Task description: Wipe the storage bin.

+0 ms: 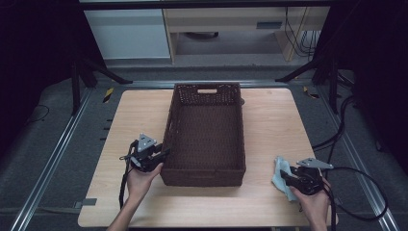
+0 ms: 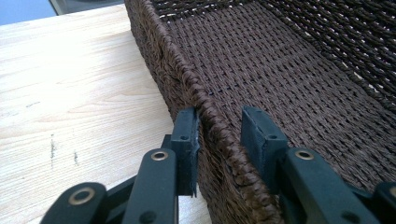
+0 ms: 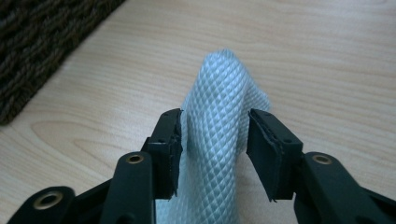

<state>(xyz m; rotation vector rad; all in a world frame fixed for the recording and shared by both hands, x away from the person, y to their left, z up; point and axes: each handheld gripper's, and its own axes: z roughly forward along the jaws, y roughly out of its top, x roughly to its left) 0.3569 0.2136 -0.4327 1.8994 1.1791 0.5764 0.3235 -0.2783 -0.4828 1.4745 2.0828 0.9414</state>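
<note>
The right gripper [image 3: 212, 140] stands released around a raised fold of pale blue waffle-textured cloth [image 3: 217, 140]; one jaw sits against the fabric, the other just clear of it, so nothing is pinched. The cloth [image 1: 283, 177] lies bunched on the worktop [image 1: 274, 130] near its front right corner, well apart from the brown wicker basket [image 1: 206, 137] in the middle. The left gripper [image 2: 219, 140] straddles the basket's left rim, outer pad against the weave and inner pad off it, so it steadies the wall without squeezing it.

The work in hand looks like getting the cloth into the basket. To do it well, the right gripper should sink a little so the fold sits deep between the pads, then close firmly. The lift should be high enough that the trailing cloth clears the basket's near wall. The left gripper should hold the rim, because the light basket may slide.
</note>
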